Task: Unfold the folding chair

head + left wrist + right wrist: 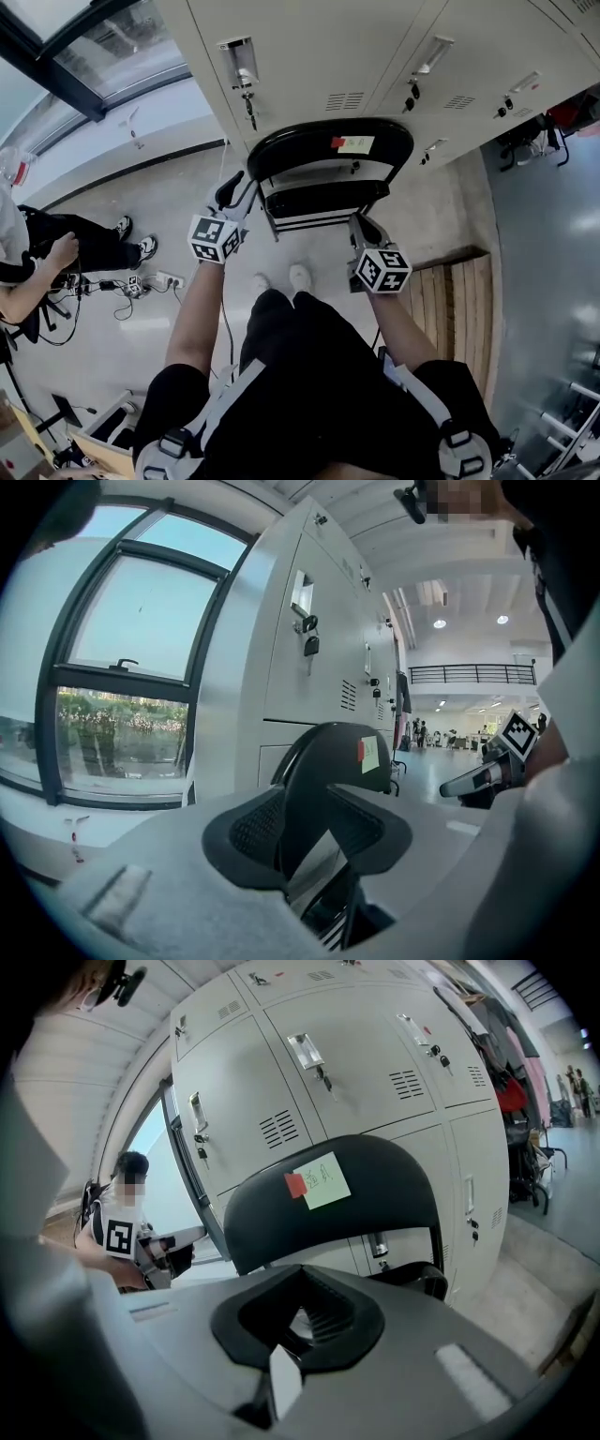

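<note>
Head view: black metal folding chair with a curved backrest (328,150) stands against the grey steel lockers (309,47). Its seat looks still tipped up. Left gripper (232,193) is at the backrest's left edge. Right gripper (362,227) is lower, near the seat's right side.

Left gripper view: jaws stand apart, with the backrest edge lined up in the gap. Contact cannot be told.

Right gripper view: jaws closed together, nothing between them. A pale green sticky note (325,1180) sits on the backrest above.

Judgement: close the left claw squarely on the frame edge to steady the back. Use the closed right claw as a pusher on the seat's front edge, pressing down slowly. Risk: the legs may skid on the smooth floor
</note>
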Demonstrator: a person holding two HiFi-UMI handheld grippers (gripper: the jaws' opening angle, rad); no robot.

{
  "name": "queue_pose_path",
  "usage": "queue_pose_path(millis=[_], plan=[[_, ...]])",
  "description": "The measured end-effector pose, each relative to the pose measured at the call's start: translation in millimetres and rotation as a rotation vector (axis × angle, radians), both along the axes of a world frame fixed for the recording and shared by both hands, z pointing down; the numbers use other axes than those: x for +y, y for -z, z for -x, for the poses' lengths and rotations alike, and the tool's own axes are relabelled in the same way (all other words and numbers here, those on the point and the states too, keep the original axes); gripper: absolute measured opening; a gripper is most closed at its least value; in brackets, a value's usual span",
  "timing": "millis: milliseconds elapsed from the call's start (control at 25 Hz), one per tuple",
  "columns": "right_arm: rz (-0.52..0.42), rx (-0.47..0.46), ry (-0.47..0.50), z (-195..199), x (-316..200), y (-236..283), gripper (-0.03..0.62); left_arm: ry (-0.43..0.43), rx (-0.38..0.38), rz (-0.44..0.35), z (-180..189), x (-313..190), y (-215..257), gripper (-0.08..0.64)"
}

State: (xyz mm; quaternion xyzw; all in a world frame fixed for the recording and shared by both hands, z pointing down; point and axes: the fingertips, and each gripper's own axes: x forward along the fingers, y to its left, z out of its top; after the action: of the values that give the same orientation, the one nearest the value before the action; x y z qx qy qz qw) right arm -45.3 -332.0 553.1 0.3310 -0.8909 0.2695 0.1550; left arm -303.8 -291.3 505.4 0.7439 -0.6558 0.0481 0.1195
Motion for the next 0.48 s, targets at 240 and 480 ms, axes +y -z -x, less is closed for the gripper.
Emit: queue_pose_path(millis=[240,480], plan=[[0.035,0.024,-0.027,18,0,-14,0.005,-0.075,0.003,0.073,9,-19,-28,0.18],[0.058,0.016,-0.09,44,8,-21,0.005,-0.156,0.02,0.109,11,-31,-42,0.213]])
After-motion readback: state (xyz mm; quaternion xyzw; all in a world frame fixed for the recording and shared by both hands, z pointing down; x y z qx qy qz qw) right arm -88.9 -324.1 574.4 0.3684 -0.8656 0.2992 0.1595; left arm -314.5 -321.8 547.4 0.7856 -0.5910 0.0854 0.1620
